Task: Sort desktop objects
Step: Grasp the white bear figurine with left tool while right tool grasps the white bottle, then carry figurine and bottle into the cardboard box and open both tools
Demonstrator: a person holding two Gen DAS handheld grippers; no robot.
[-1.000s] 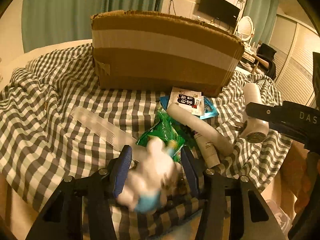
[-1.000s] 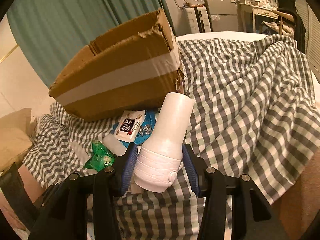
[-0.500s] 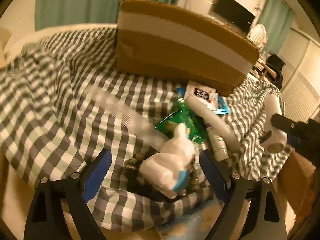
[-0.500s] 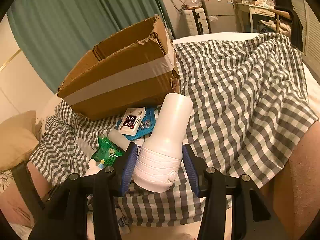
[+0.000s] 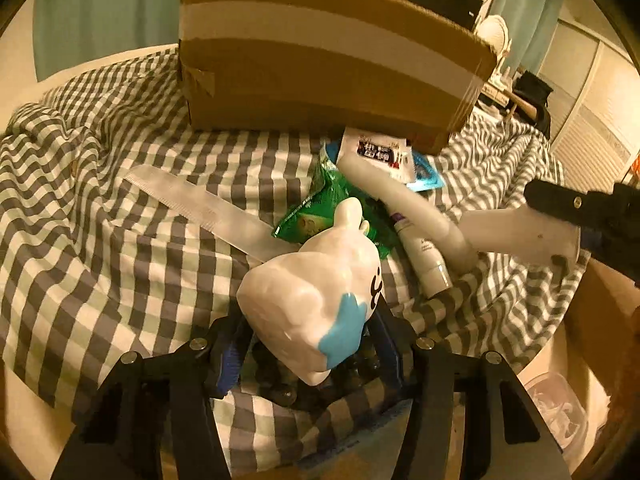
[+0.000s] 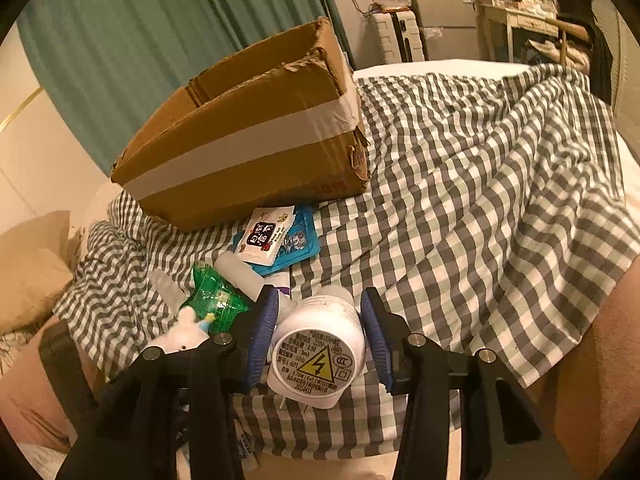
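We are gripping the white figurine (image 5: 316, 300) in the left gripper (image 5: 308, 344) and the white appliance (image 6: 320, 344) in the right gripper (image 6: 320, 336), jaws closed on each, while the snack packets (image 5: 320, 208), tubes (image 5: 404, 208) and comb (image 5: 208, 208) are lying unsorted before the cardboard box (image 5: 320, 64)

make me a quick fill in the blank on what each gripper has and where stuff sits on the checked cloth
1. The left gripper is closed on a white ____ figurine with a blue patch.
2. The white device in the right gripper has a yellow ____ warning label on its base.
3. The cardboard box has a pale ____ band along its side.
4. The green snack packet lies on a ____ cloth.

Missing words: rabbit; electrical; tape; checked
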